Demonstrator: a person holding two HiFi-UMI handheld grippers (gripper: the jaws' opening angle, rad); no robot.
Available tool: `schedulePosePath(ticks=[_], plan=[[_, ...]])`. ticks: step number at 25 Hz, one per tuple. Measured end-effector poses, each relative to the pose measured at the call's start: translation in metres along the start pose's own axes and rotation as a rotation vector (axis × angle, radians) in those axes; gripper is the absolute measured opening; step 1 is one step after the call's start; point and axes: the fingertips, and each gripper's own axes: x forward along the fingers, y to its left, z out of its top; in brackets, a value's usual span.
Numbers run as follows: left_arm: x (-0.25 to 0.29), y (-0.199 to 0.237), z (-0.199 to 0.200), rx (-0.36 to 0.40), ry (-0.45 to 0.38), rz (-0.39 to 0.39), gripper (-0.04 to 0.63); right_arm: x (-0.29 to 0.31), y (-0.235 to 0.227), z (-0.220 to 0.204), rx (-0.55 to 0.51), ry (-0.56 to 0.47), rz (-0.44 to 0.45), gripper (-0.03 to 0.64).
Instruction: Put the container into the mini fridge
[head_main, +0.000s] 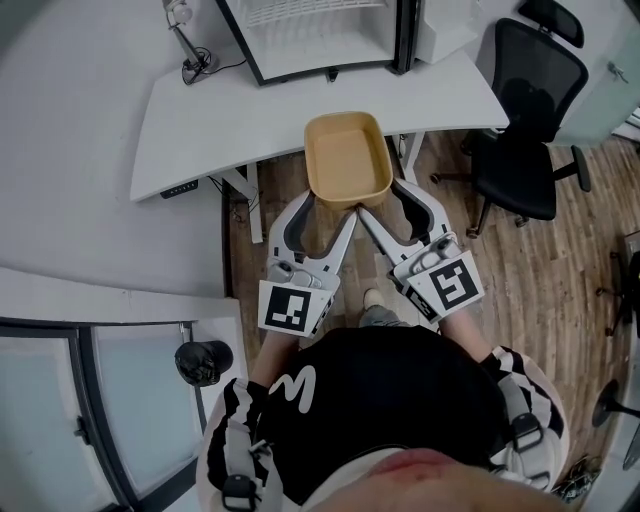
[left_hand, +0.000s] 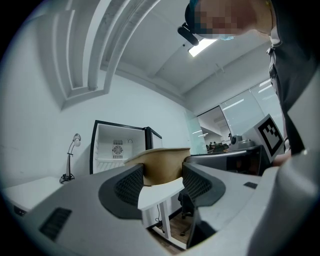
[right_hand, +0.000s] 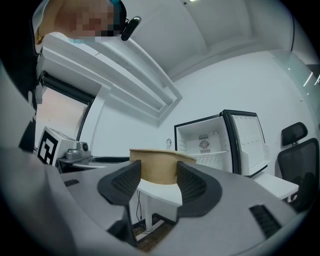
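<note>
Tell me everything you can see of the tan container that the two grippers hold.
The container is a tan rectangular tub with rounded corners. It looks like paper pulp, open on top and empty. It sits level, gripped at its near side by the left gripper and the right gripper, each closed on it. It hangs over the front edge of the white desk, before the open mini fridge.
</note>
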Motion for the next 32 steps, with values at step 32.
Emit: schedulePosePath(ticks=[32], plan=[[0.101, 0.039, -0.015, 0.018, -0.013, 0.076, 0.248, 0.063, -0.094, -0.01, 0.018, -0.007, 0.076, 0.233]])
